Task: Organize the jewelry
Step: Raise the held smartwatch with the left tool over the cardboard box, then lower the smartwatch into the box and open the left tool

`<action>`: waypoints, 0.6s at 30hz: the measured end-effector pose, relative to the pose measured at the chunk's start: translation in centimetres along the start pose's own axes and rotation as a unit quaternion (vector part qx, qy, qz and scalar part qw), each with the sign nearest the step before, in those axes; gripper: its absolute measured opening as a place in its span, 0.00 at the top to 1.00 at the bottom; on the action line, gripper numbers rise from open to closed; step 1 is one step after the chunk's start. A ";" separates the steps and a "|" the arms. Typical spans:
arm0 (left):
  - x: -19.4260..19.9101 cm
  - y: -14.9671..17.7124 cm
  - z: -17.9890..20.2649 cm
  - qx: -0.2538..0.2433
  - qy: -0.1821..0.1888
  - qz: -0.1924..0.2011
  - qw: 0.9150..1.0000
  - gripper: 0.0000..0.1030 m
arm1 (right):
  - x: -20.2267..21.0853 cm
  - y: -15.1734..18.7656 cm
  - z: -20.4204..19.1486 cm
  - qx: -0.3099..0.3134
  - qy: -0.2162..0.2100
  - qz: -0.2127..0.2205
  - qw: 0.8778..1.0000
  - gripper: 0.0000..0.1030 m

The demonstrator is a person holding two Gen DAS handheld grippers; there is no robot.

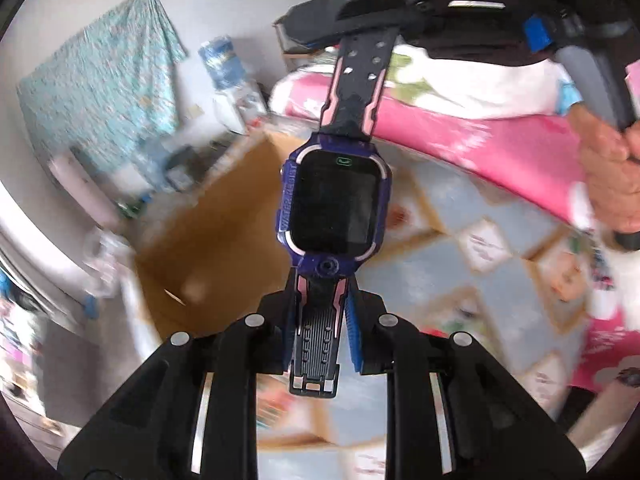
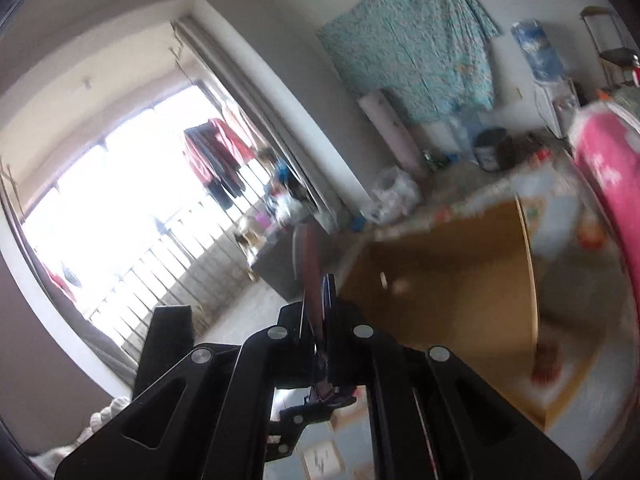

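Smartwatch [image 1: 336, 204]: dark screen, purple case, black-and-pink strap, stretched in the air above the cardboard box [image 1: 212, 248] | left gripper [image 1: 318, 320]: fingers pinching the near strap end | right gripper [image 1: 344, 12]: fingers pinching the far strap end, pressed nearly together | background blurred: pink bedding [image 1: 500, 148] beside the box.

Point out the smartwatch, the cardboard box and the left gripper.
smartwatch [image 1: 335, 199]: left wrist view, on its dark screen.
cardboard box [image 1: 216, 236]: left wrist view, on its brown inner floor.
left gripper [image 1: 320, 312]: left wrist view, midway between its fingertips, at the strap.
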State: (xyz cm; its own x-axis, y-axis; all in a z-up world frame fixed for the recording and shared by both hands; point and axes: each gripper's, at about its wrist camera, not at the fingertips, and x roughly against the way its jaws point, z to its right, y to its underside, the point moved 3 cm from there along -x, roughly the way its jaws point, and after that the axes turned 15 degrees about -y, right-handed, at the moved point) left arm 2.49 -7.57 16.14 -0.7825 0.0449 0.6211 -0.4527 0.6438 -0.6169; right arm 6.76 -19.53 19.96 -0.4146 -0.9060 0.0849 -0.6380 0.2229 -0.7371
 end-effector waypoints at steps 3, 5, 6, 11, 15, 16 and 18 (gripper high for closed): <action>-4.3 -2.5 -2.5 -0.028 -0.001 -0.030 0.999 0.80 | -2.3 -3.8 3.6 -0.029 0.012 -0.002 0.999 0.96; -8.3 -3.3 -3.9 -0.045 0.012 -0.057 0.997 0.80 | -4.3 -5.1 6.2 -0.051 0.042 -0.014 0.998 0.96; -10.8 -3.5 -4.4 -0.063 0.002 -0.076 0.995 0.80 | -5.7 -5.5 8.0 -0.069 0.051 -0.028 0.996 0.96; -21.1 -2.3 -4.4 -0.124 0.017 -0.181 0.975 0.80 | -12.2 -4.4 15.7 -0.107 0.154 -0.115 0.976 0.96; -25.2 -0.7 -2.9 -0.162 0.068 -0.244 0.954 0.80 | -15.3 -1.7 20.3 -0.159 0.206 -0.182 0.948 0.96; -25.7 -0.3 -2.5 -0.174 0.068 -0.254 0.949 0.80 | -16.1 -0.9 21.5 -0.180 0.210 -0.210 0.938 0.95; -26.8 0.6 -1.4 -0.218 0.066 -0.268 0.936 0.80 | -16.8 0.3 23.5 -0.204 0.225 -0.236 0.923 0.95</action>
State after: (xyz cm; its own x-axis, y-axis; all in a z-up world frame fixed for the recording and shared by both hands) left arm 23.78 -7.29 -0.21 -0.4200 -0.2979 0.8572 -0.5248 0.8503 0.0383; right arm 28.80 -12.70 2.55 -0.1963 -0.7164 0.6696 -0.9697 0.0404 -0.2410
